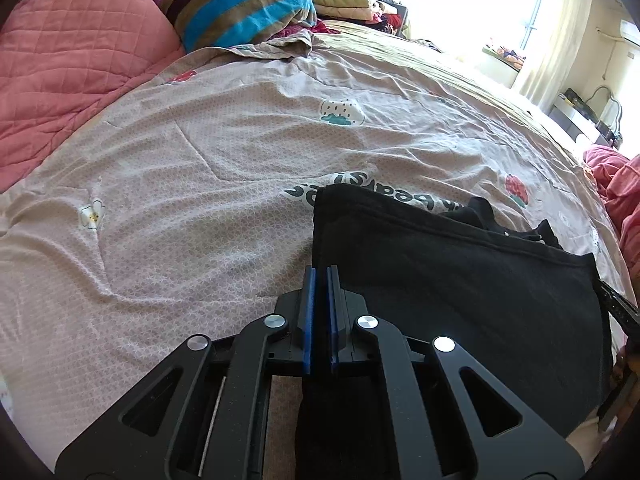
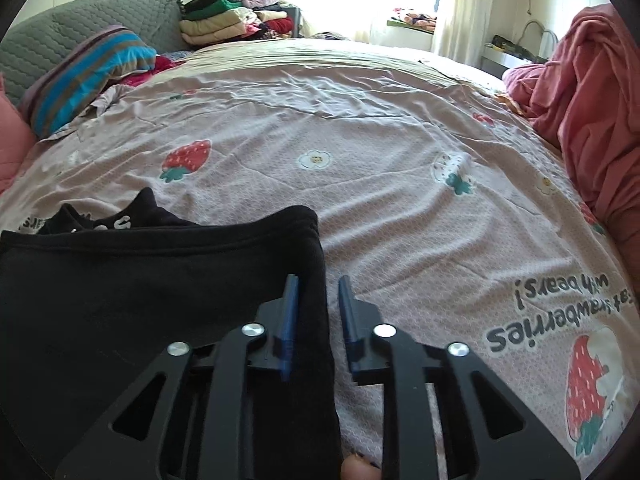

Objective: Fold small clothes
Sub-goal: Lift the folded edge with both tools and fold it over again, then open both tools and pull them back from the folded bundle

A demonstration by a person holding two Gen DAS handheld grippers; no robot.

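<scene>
Now, black garment pinched in left fingers, loose between spread right fingers.

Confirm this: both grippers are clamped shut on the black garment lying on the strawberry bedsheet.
Not both. The left gripper is shut on the black garment, but the right wrist view shows the right gripper open, pads clear of the cloth. The bedsheet part holds.

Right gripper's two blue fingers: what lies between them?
In the right wrist view, the folded black cotton garment's edge lies between the right gripper's parted fingers, over the pink printed bedsheet.
</scene>
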